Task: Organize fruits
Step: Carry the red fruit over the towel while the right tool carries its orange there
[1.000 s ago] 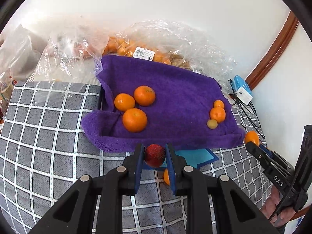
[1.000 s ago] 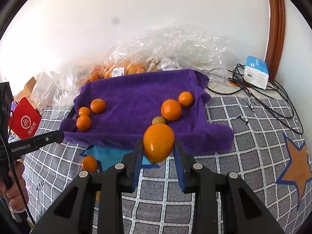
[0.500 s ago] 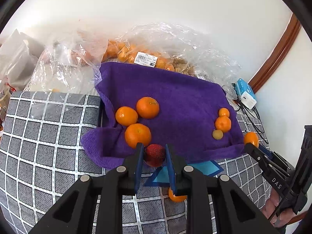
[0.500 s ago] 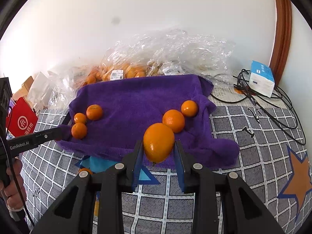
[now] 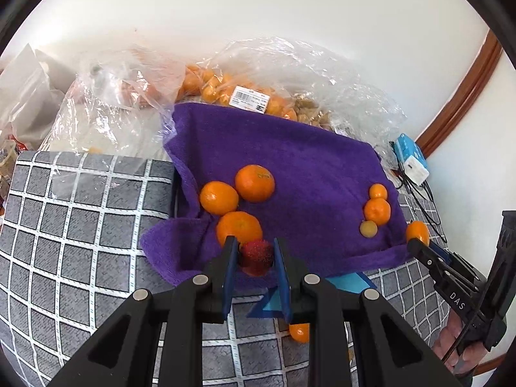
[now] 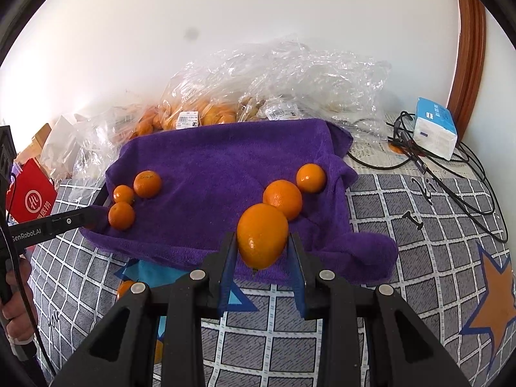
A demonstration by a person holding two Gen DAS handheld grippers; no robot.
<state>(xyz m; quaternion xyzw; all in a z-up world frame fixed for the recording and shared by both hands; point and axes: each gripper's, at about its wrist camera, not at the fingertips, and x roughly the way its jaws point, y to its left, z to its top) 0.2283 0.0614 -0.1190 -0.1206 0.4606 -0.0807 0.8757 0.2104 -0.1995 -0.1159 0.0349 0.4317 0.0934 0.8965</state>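
A purple towel [image 5: 290, 161] [image 6: 219, 161] lies spread on a grey checked cloth. My left gripper [image 5: 256, 253] is shut on a red bumpy fruit [image 5: 256, 256], held over the towel's near edge just in front of three oranges [image 5: 254, 182]. Two small oranges [image 5: 376, 210] and a yellowish fruit [image 5: 368, 228] sit at the towel's right. My right gripper [image 6: 262, 246] is shut on an oval orange fruit [image 6: 262, 234], over the towel's near edge, close to two oranges [image 6: 283, 198]. In the left wrist view the right gripper [image 5: 422, 242] with its fruit shows at the right.
Clear plastic bags of oranges [image 5: 225, 93] [image 6: 200, 116] are piled behind the towel against the wall. A blue and white box [image 6: 435, 127] and black cables [image 6: 451, 167] lie at the right. One loose orange [image 5: 299, 332] and blue paper [image 6: 145, 271] lie before the towel. A red bag [image 6: 30, 198] stands left.
Both grippers moved forward toward the towel, each still holding its fruit. The oranges on the towel now look nearer and lower in both views.
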